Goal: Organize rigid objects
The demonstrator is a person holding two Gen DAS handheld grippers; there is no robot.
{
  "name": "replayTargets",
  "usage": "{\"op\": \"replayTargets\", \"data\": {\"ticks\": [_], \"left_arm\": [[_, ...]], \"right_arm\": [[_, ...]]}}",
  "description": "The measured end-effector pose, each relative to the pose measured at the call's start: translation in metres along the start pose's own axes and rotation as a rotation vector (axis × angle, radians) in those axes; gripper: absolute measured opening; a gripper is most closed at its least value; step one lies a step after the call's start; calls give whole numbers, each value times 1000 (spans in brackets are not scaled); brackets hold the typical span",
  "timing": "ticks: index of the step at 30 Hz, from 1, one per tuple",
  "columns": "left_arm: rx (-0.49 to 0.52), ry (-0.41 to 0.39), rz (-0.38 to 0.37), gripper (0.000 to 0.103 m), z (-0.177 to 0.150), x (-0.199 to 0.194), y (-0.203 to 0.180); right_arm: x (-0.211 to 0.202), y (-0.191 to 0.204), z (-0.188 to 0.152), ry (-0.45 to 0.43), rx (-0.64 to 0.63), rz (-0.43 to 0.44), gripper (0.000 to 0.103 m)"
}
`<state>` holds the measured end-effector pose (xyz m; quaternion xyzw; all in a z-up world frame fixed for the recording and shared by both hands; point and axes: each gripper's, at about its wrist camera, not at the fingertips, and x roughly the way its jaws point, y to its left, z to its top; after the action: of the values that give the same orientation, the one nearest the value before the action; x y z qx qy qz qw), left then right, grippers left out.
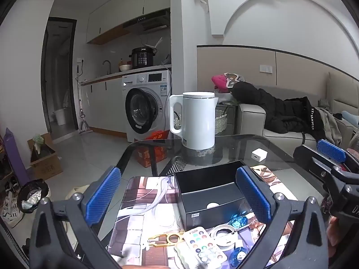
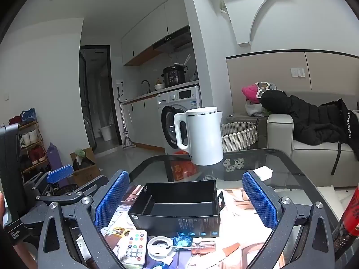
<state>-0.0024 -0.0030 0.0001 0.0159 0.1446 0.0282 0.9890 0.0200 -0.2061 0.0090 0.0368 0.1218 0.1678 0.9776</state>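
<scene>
An open black rectangular cardboard box (image 1: 211,198) sits on the printed picture mat (image 1: 143,201) that covers the near part of the dark glass bench (image 1: 278,154), roughly midway between the bench's left and right edges. Its inside is bare apart from 1 pale round spot on the floor, seen in the left wrist view.

Just in front of the box, toward the near edge, lie the small rigid items: a white remote control with coloured round buttons (image 2: 134,246), a white roll of tape (image 2: 160,246), a blue translucent round piece (image 2: 182,241), a screwdriver with a clear orange handle (image 2: 203,246) and a flat gold-coloured metal tool with cut-outs (image 1: 167,239). The tape roll lies just beside the remote; the blue piece touches the box's front wall.

Beyond the box, near the far edge, stands a tall white plastic kettle with a loop handle (image 1: 198,121), upright. A small white square charger (image 1: 259,154) lies to the right of it, apart from both.

The left gripper (image 1: 179,199) hangs over the mat with its blue-padded jaws spread as wide as they go, holding nothing; the box shows between them, untouched. The right gripper (image 2: 187,199) is likewise fully spread and empty, framing the box from the near side.
</scene>
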Motion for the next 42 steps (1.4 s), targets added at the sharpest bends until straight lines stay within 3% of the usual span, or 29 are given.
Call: {"op": "replayTargets", "data": {"ticks": [1, 2, 42], "left_arm": [[5, 0, 12, 103, 0, -1, -1], [-19, 18, -49, 103, 1, 3, 1], [-19, 17, -55, 103, 0, 0, 1]], "right_arm": [[0, 0, 0, 7, -4, -1, 103], [0, 0, 0, 10, -5, -1, 103], [-6, 1, 4, -9, 7, 0, 103]]}}
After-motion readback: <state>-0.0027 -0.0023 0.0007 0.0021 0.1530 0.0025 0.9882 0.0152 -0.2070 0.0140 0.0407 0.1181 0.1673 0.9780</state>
